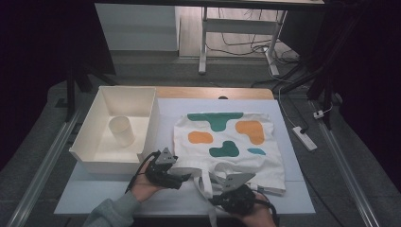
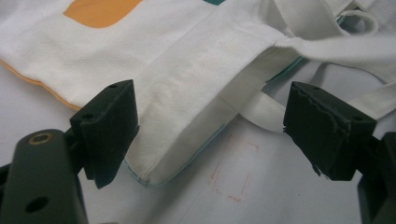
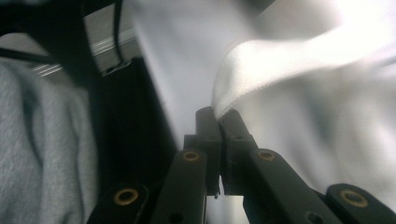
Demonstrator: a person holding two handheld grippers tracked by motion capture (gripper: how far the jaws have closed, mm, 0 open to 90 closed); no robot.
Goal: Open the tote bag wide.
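A white tote bag [image 1: 229, 142] printed with green and orange blobs lies flat on the white mat, its straps toward the near edge. My left gripper [image 1: 184, 178] sits at the bag's near-left corner. In the left gripper view its jaws stand wide open [image 2: 210, 100] on either side of the folded bag corner [image 2: 187, 121], with the pads off the cloth. My right gripper [image 1: 215, 201] is at the near edge, pointing left. Its jaws [image 3: 217, 114] are shut on the end of a white strap [image 3: 280, 60], which rises from the fingertips.
A white bin [image 1: 90, 151] with a pale cup [image 1: 121, 130] in it stands at the left of the table, close to the left hand. A grey sleeve [image 3: 42, 154] and the table's near edge lie beside the right gripper. Faint red marks [image 2: 233, 172] show on the mat.
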